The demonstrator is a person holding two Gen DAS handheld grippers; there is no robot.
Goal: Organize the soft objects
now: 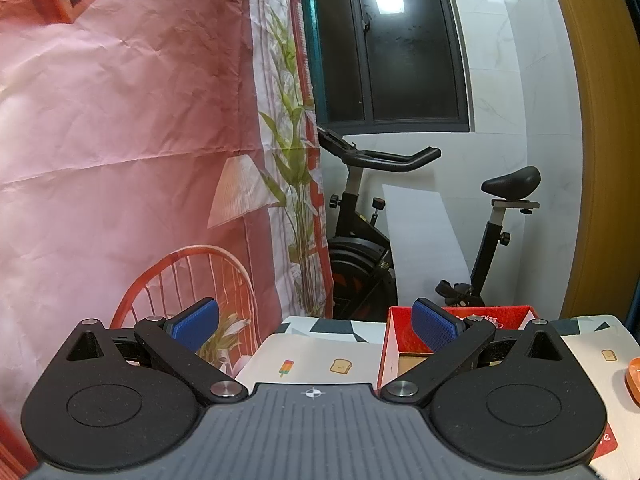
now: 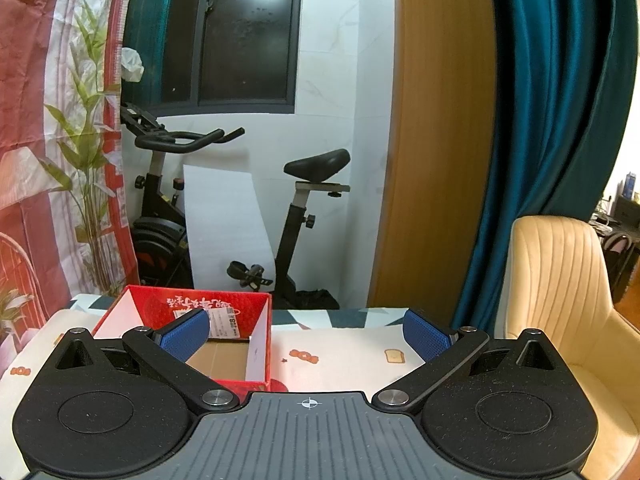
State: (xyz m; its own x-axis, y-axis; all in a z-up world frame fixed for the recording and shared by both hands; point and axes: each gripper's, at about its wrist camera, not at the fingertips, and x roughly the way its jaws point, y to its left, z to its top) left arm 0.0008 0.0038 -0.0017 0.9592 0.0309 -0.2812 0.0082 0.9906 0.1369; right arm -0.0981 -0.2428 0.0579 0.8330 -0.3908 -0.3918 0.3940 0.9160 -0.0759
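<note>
Though near, red box (image 2: 188,312) (open-topped) left of right gripper (image 2: 307,330).

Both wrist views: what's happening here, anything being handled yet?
Nothing is held yet. The left tool and right tool are both open and empty above the table. An open red box sits ahead, with nothing visible inside. No soft objects are in view, apart from an orange item at the edge.
</note>
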